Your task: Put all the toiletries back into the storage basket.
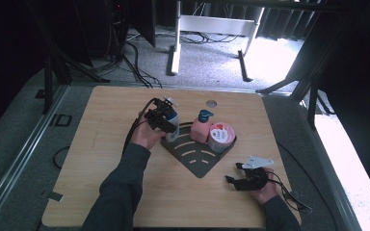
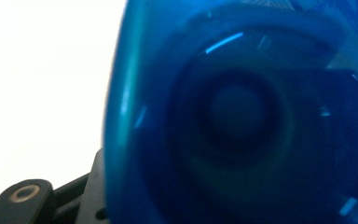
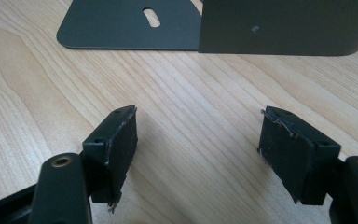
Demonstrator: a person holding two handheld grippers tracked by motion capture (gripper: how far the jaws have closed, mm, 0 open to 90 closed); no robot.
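A bottle of see-through blue plastic (image 1: 172,127) stands at the left corner of a dark fan-shaped rack (image 1: 198,163). My left gripper (image 1: 166,120) reaches it from the left and is shut on it. In the left gripper view the blue bottle (image 2: 242,116) sits blurred right against the camera, with one black jaw at the bottom left. My right gripper (image 1: 233,172) rests low over the table near the rack's right side, open with nothing in it. In the right gripper view the right gripper (image 3: 198,140) has bare wood between its pads, and the rack (image 3: 121,23) lies just ahead.
On the rack stand a pink pump dispenser (image 1: 201,127) with a teal top and a round pink tub (image 1: 220,136), close beside the blue bottle. The wooden table (image 1: 101,159) has a small round hole (image 1: 211,103) near its far edge. Cables trail from both grippers.
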